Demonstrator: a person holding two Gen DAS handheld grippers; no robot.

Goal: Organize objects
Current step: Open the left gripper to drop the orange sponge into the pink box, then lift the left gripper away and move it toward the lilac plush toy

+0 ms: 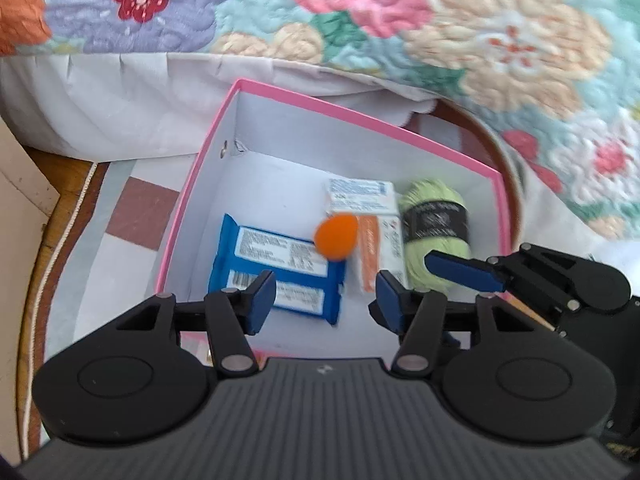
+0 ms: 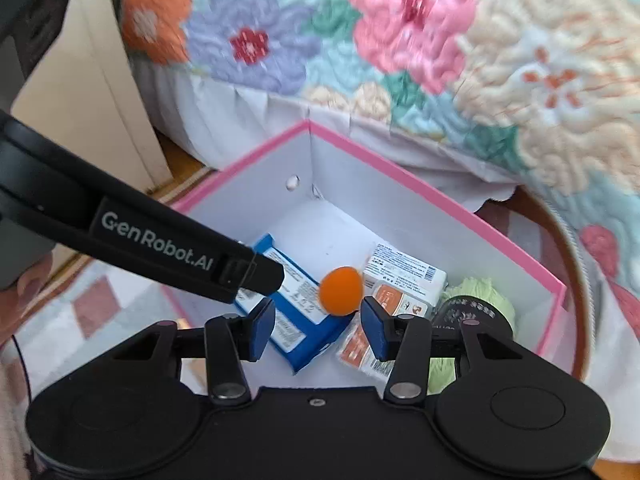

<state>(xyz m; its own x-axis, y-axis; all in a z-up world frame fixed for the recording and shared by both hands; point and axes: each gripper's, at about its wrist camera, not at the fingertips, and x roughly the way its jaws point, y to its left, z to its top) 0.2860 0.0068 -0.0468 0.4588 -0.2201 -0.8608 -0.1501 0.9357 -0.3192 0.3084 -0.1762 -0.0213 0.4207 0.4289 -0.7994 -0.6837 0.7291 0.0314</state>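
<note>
A pink box (image 1: 360,117) with a white inside stands on the floor by a bed. In it lie a blue packet (image 1: 276,272), a white-and-orange carton (image 1: 368,216) and a green yarn ball (image 1: 436,232). An orange egg-shaped sponge (image 1: 336,238) shows over the packet and carton; whether it rests or is in the air I cannot tell. My left gripper (image 1: 326,300) hangs open above the box's near side, nothing between its pads. My right gripper (image 2: 318,326) is open and empty too, just short of the sponge (image 2: 341,290); one of its fingers (image 1: 464,274) reaches over the yarn.
A floral quilt (image 1: 440,20) and white bed skirt (image 1: 100,100) hang behind the box. A round wooden rim (image 1: 504,160) curves behind the box's right side. A checked rug (image 1: 132,216) covers the floor at left, and a cream panel (image 2: 100,80) stands far left.
</note>
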